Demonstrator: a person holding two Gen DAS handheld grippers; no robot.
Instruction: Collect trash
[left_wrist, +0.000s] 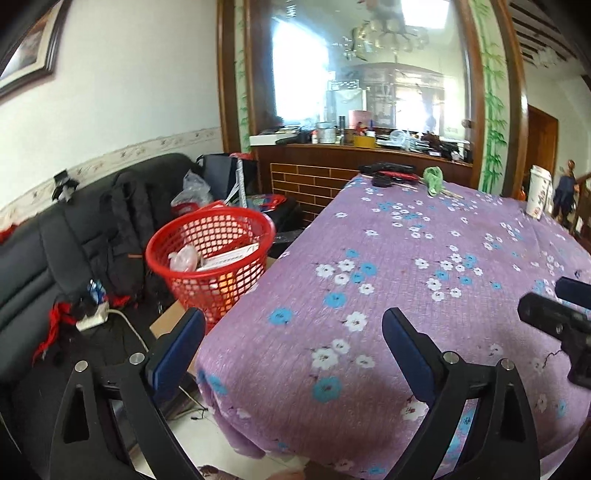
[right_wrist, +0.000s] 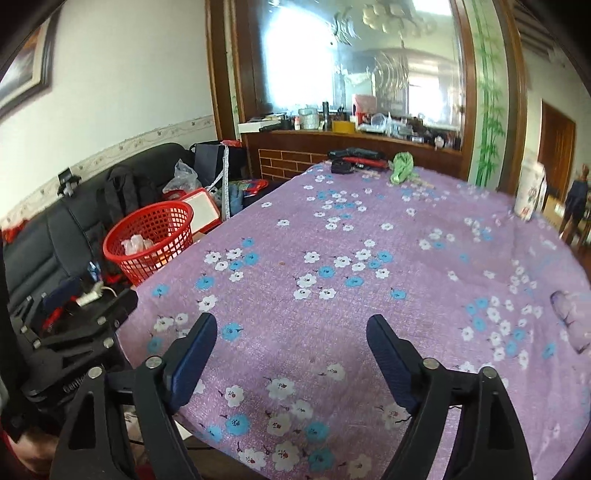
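Since the red basket (left_wrist: 210, 254) already holds wrappers and a carton, we judge most trash collected; it sits on the floor just beside the table's left edge, by the black sofa (left_wrist: 55, 236). Remaining candidate: green crumpled item (right_wrist: 402, 166) at far edge of the purple floral cloth (right_wrist: 332, 277), next to black gear. Left gripper (left_wrist: 293, 336) and right gripper (right_wrist: 291, 341) both spread wide, nothing btwn fingers. Risk: long reach w/ cloth loose; dragging pads could bunch it, topple the white cup (right_wrist: 532, 192).
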